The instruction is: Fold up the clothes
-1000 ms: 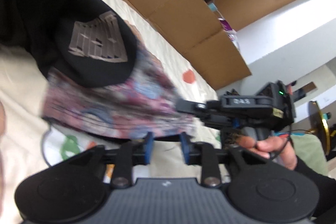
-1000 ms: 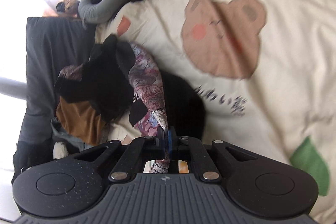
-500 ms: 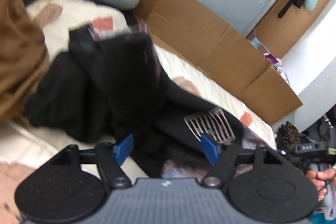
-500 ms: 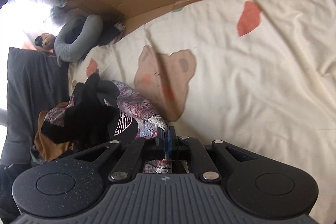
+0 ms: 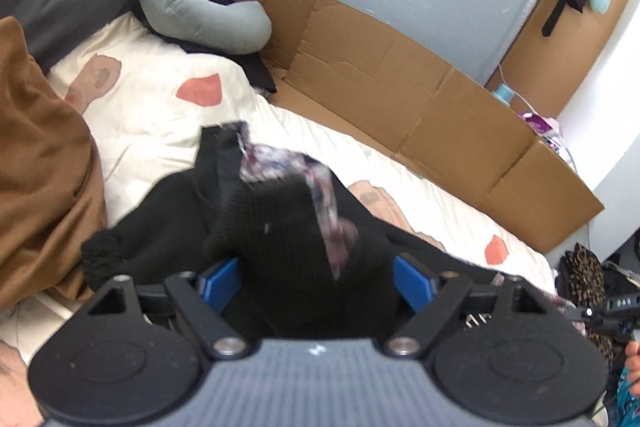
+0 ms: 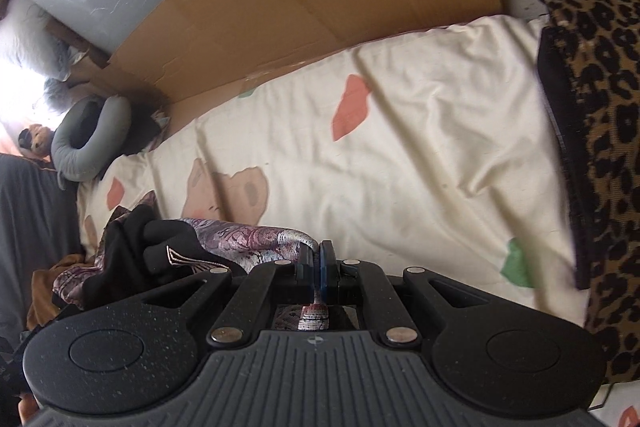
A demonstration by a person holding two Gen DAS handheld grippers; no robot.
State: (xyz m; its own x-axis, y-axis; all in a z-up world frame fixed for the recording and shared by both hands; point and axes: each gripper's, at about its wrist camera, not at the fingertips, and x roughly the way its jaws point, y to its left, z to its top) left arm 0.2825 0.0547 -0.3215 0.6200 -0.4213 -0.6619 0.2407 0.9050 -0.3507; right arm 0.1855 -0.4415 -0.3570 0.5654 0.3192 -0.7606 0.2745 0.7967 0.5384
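Since a second ago, left gripper (image 5: 316,281) has widened, its blue pads now apart around bunched black garment (image 5: 288,239) on the cream bedspread (image 5: 160,115). Right gripper (image 6: 317,265) stays clamped on the paisley garment's (image 6: 248,239) edge. At nine o'clock lies brown fabric (image 5: 36,163); at eleven, a grey pillow (image 5: 192,7); farther, cardboard (image 5: 380,75).

matt black knit garment (image 5: 304,235) (patterned woven lining), creased cotton sheet (image 6: 420,163), corrugated cardboard (image 5: 384,83).
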